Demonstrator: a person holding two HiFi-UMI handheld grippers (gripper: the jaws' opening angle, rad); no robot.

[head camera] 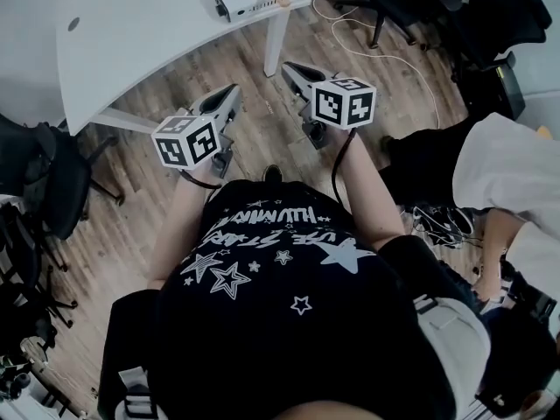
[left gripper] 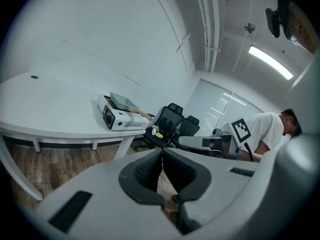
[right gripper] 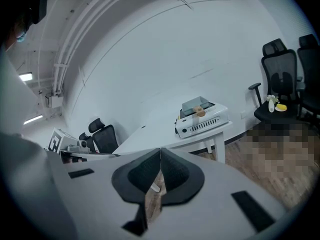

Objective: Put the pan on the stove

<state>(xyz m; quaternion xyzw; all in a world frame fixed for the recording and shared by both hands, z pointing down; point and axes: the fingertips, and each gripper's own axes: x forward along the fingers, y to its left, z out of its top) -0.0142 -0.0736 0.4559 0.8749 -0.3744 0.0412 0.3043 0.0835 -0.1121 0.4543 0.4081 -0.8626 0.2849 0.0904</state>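
overall: both claws are carried above the wooden floor (head camera: 262,138), well short of the table (head camera: 131,33).
left claw (head camera: 231,92): pinched together, nothing between the pads.
right claw (head camera: 291,66): likewise closed and empty.
stove (head camera: 254,5): white box at the table's near edge, roughly 12 o'clock from the person.
pan (right gripper: 195,105): grey, with a wooden handle; it seems to lie on top of the stove already, seating unclear.
bearing: stove lies about 1 o'clock from the left claw and 11 o'clock from the right claw; right claw judged nearer.
axis: handle seems to run toward 4 o'clock in the head view, favouring the right claw.
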